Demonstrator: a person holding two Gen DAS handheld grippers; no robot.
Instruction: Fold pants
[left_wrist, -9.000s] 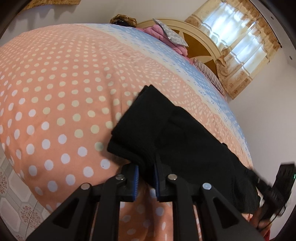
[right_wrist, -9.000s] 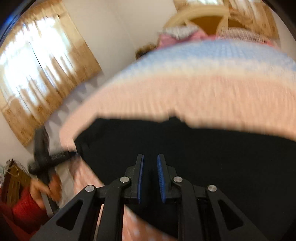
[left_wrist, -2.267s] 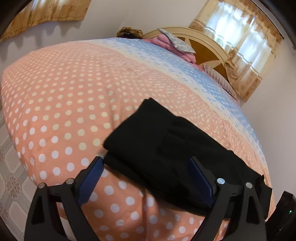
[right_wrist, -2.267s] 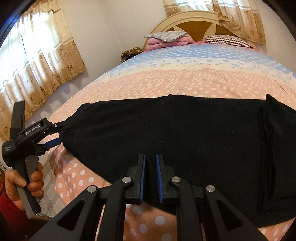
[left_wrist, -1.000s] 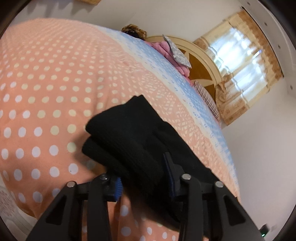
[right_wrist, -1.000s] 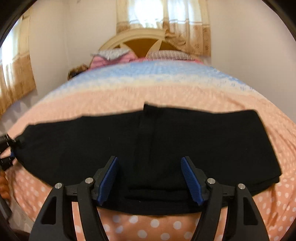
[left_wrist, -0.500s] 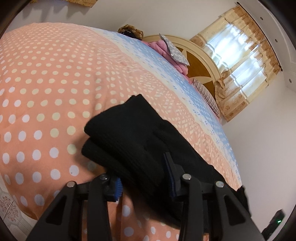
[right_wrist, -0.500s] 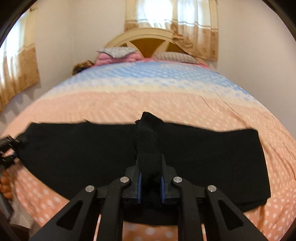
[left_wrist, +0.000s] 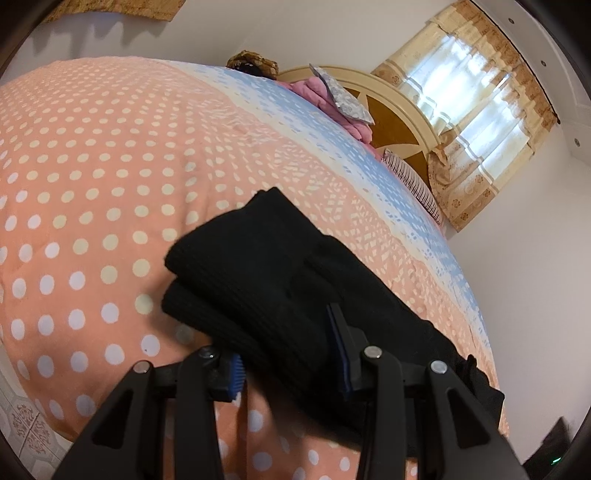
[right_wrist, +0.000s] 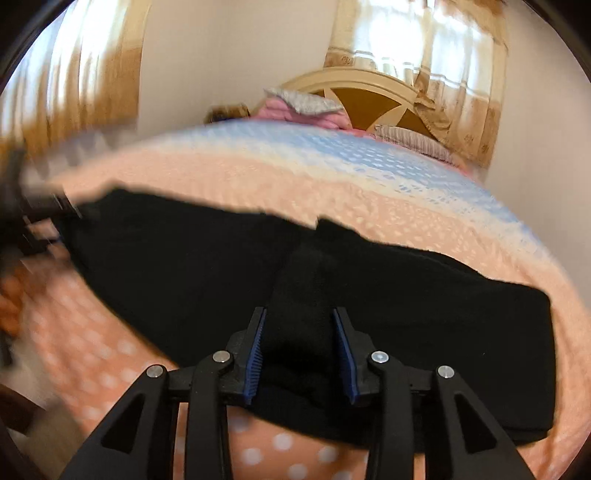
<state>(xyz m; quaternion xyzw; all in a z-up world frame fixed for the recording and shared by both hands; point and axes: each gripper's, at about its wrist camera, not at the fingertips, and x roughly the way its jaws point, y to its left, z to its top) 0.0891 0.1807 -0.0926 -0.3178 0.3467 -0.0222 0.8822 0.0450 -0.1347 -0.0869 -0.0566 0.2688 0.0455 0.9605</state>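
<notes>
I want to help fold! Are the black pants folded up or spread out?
Partly folded: the black pants lie long across the bed, layers doubled at the left gripper.

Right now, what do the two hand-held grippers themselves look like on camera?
Both look alike. The left hand-held gripper and the right hand-held gripper have matte black angular linkage arms with triangular cut-outs, round silver pivot bolts, and ridged blue pads on the inner faces of the fingers. No cables, markings or sleeves show clearly.
</notes>
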